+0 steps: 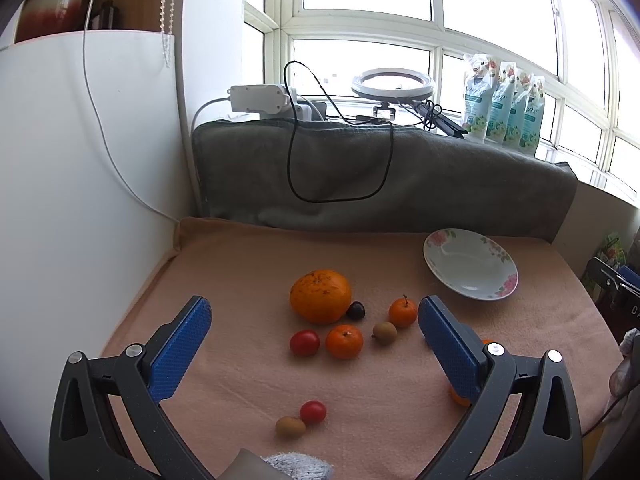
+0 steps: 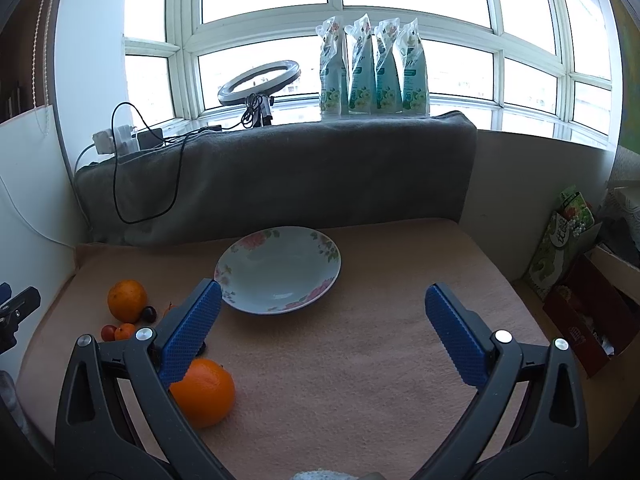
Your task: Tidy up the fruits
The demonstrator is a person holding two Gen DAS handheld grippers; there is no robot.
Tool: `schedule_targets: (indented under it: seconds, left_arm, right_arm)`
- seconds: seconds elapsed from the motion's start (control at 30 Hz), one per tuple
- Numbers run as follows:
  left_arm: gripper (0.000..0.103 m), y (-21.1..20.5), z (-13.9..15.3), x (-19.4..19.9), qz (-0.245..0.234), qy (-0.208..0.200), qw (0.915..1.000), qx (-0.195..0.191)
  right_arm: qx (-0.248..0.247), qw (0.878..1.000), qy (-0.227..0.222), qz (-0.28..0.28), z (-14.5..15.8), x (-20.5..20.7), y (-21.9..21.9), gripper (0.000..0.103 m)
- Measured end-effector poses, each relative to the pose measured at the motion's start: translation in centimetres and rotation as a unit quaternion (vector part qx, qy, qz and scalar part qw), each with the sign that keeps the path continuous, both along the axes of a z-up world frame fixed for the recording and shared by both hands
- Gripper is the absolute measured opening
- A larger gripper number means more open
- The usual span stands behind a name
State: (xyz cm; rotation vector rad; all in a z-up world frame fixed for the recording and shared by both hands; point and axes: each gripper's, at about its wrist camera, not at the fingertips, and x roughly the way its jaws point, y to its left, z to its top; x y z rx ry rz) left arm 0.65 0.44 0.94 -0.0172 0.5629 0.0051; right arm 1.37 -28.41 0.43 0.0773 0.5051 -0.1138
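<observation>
The left gripper (image 1: 314, 320) is wide open and holds nothing. Nearest to it lie a small red tomato (image 1: 313, 412) and a brown fruit (image 1: 290, 427), touching. Farther on sit another tomato (image 1: 305, 343), two little oranges and the big orange (image 1: 321, 296), right between its fingers. The right gripper (image 2: 322, 316) is wide open and empty too, with an orange (image 2: 206, 394) under its left finger. Farthest away, the flowered plate (image 2: 256, 304) is empty and lies straight ahead of the right gripper, so I think that hand is nearer to it.

Your fruits (image 1: 320, 296) lie loose on the cloth, clustered left of the empty floral plate (image 1: 470, 269).
</observation>
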Motion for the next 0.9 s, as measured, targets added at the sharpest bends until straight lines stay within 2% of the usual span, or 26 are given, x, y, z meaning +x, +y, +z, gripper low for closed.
schedule_targets:
  seconds: [0.5,0.9]
  left_arm:
    - [0.102,-0.1,-0.4,0.5,-0.005,0.009,0.9999,-0.005]
    - [0.102,-0.2,-1.6,0.8,-0.020,0.030,0.9991,-0.024]
  right_arm:
    - [0.003,1.000,0.014,0.010,-0.8,0.4,0.1,0.103]
    - [0.019,0.999,0.027,0.043,-1.8,0.5,0.4,0.103]
